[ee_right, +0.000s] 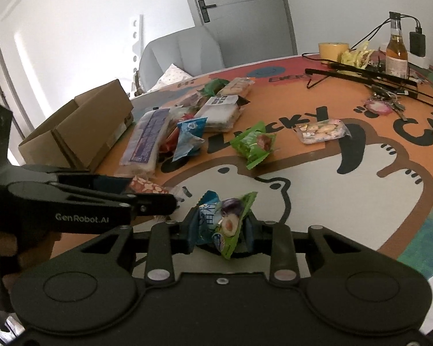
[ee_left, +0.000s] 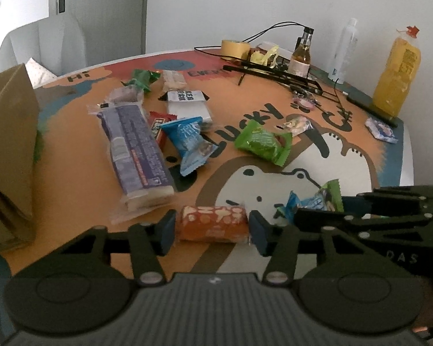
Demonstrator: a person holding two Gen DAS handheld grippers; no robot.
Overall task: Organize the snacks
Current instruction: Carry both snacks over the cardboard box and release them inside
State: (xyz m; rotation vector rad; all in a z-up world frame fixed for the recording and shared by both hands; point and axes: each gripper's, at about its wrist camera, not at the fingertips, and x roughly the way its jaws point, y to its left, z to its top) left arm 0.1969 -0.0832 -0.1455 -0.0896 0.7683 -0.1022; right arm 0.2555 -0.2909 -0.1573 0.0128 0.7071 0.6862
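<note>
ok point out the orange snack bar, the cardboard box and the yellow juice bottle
orange snack bar (ee_left: 213,223): left wrist view, middle of wrapper
cardboard box (ee_right: 80,132): right wrist view, outer side wall
yellow juice bottle (ee_left: 397,72): left wrist view, bottle body

Three bottles (ee_left: 397,75) stand at the table's far edge. One cardboard box (ee_right: 80,132) sits open, beside one roll of tape (ee_left: 235,47). Two green snack packets (ee_left: 264,142) lie loose.

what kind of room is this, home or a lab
Most likely a home room. A cartoon cat cloth covers the table, a grey armchair sits by a door, and household bottles such as the orange one stand at the back.
</note>
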